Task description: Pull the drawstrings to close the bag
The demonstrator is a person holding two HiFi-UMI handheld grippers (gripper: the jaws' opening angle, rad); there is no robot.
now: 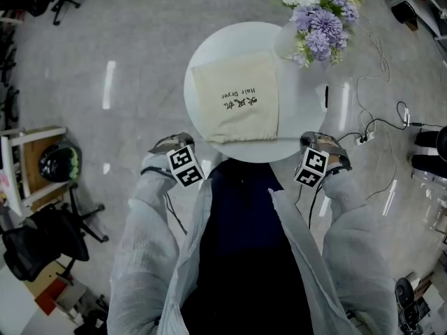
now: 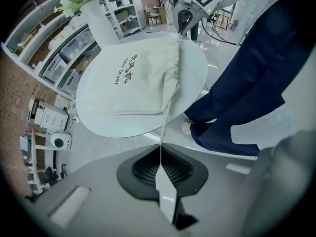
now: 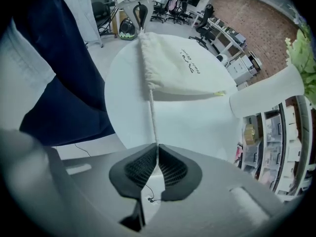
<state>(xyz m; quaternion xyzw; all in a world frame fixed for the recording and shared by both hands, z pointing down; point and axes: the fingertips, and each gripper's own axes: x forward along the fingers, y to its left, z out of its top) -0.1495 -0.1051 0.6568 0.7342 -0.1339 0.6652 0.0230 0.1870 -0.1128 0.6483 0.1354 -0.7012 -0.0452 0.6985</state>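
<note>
A cream drawstring bag (image 1: 235, 99) with dark print lies flat on the round white table (image 1: 300, 117). Its gathered mouth faces me at the near edge. My left gripper (image 1: 183, 141) is off the table's near-left rim, shut on the left drawstring (image 2: 165, 125). That cord runs taut from the bag (image 2: 133, 78) into the closed jaws (image 2: 161, 153). My right gripper (image 1: 312, 140) is at the near-right rim, shut on the right drawstring (image 3: 152, 115), which stretches from the bag's corner (image 3: 148, 80) into its jaws (image 3: 157, 149). The bag's mouth is puckered between the two cords.
A white vase with purple and white flowers (image 1: 316, 16) stands on the table's far right. Cables (image 1: 377, 128) trail over the floor at right. A black office chair (image 1: 49, 239) and a small shelf with a helmet (image 1: 59, 162) are at left. My legs stand close to the table.
</note>
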